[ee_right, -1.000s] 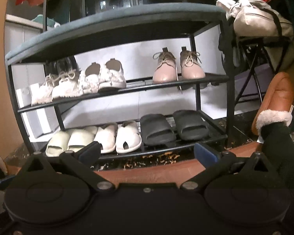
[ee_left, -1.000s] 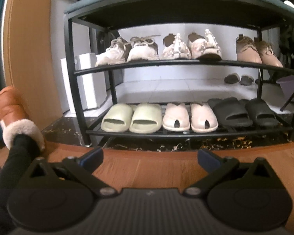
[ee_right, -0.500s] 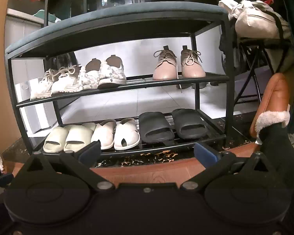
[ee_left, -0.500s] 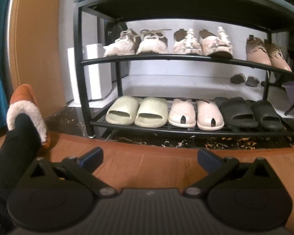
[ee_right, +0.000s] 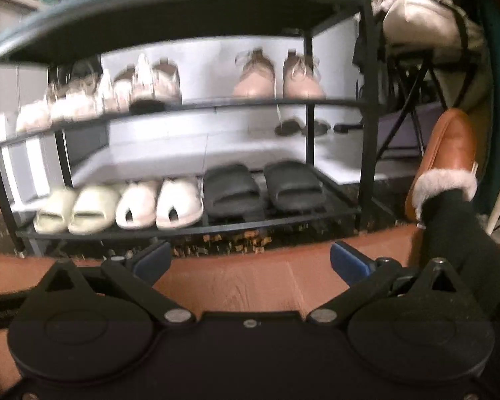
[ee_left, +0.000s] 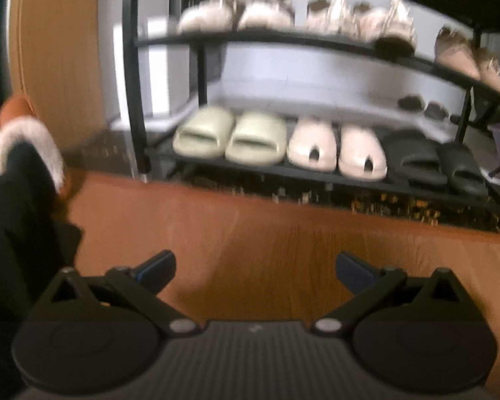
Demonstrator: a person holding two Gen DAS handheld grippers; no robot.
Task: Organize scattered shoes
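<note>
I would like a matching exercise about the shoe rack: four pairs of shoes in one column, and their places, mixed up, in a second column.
Things:
1. pale green foam slides
2. black rubber slides
3. beige lace-up shoes
4. cream peep-toe slippers

Places (as seen in the right wrist view):
A. upper shelf, right end
B. lower shelf, left end
C. lower shelf, middle
D. lower shelf, right end

Pairs: 1-B, 2-D, 3-A, 4-C
</note>
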